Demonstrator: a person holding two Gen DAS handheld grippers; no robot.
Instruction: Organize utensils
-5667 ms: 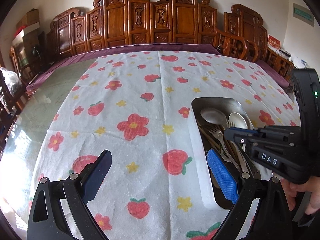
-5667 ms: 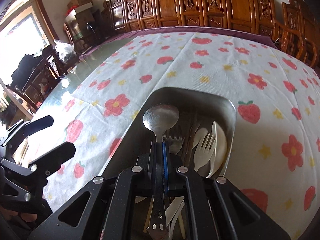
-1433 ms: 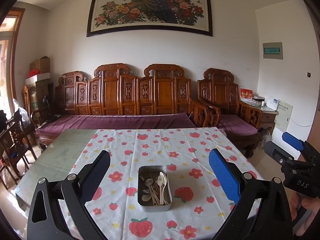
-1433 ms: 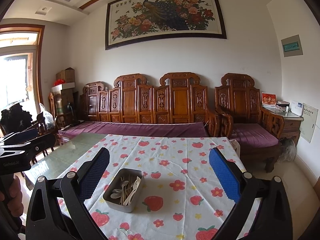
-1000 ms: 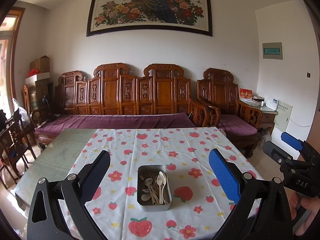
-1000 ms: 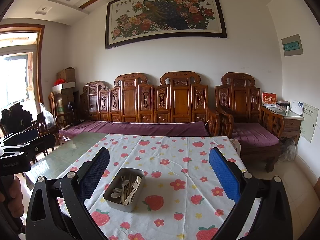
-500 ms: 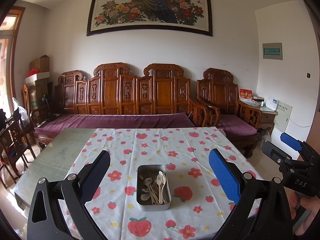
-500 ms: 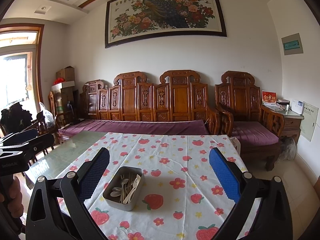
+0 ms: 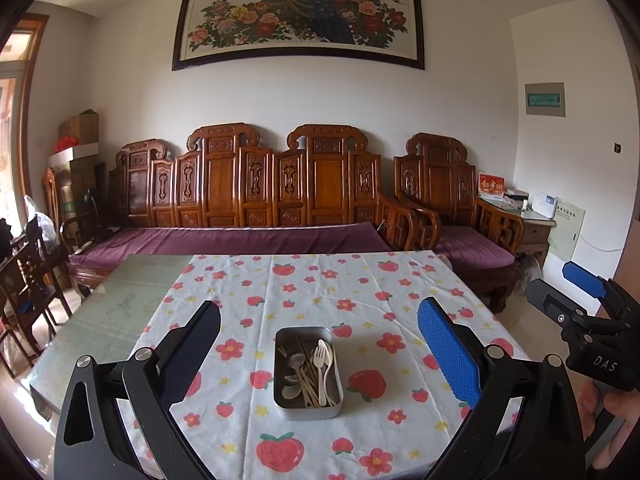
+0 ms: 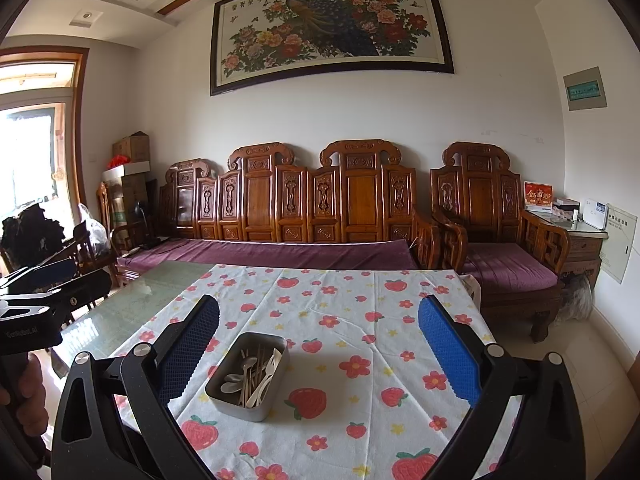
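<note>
Both held high, well back from the surface (image 9: 248, 280): left hand-held gripper (image 9: 318, 344) and right hand-held gripper (image 10: 318, 344) spread wide, empty. Metal tray (image 9: 308, 408) holds utensils (image 9: 310, 368); right view alone shows the doorway (image 10: 36, 152).

One metal tin (image 9: 307, 408), two grippers

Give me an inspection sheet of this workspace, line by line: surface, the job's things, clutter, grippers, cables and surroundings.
Surface: glass-topped table, partly covered by a strawberry-print cloth.
Job's things: metal tray on the cloth holds the utensils, mixed spoons, forks and sticks.
Clutter: nothing seen on the cloth besides the tray.
Grippers: left gripper open and empty; right gripper open and empty; both back from the tray.
Cables: nothing seen on the table.
Surroundings: carved wooden bench with purple cushion, peacock painting, side cabinet.
</note>
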